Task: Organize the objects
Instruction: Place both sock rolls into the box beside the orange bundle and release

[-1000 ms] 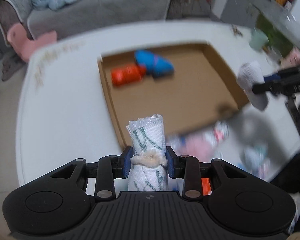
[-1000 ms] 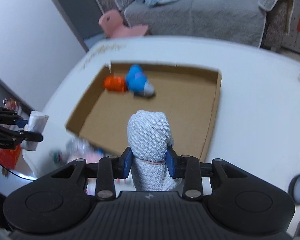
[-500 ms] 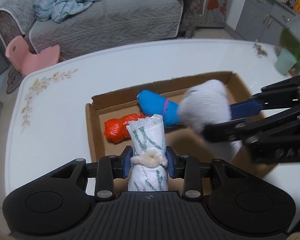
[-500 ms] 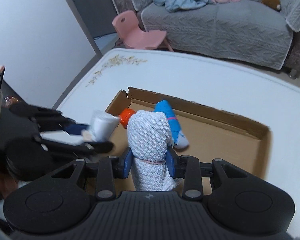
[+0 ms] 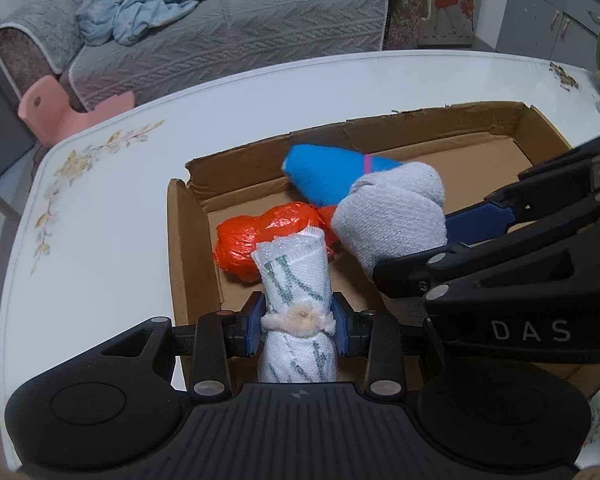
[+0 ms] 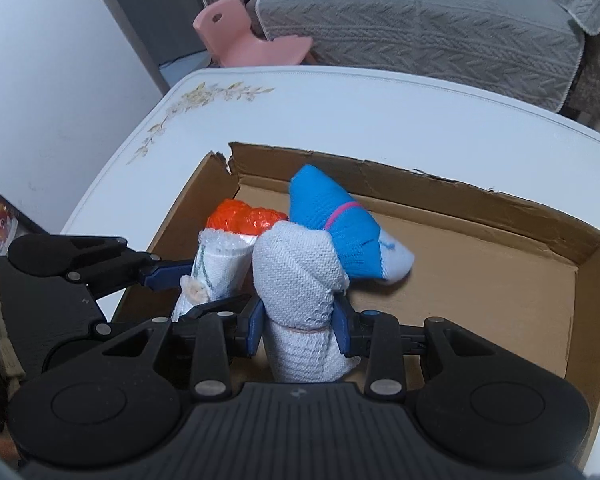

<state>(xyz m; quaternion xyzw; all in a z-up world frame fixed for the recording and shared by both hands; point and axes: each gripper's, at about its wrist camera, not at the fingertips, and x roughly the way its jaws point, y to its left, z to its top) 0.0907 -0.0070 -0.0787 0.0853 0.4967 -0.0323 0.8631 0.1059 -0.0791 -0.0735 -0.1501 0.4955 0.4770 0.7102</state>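
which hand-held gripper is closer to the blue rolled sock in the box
Right. The right hand-held gripper holds its grey rolled cloth right against the blue rolled sock; the left hand-held gripper sits farther back, behind the orange bundle.

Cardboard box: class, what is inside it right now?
Lying in the box: a blue roll and an orange bundle. Above it, each gripper holds a white roll. These cover part of the floor, so anything beneath them is hidden.
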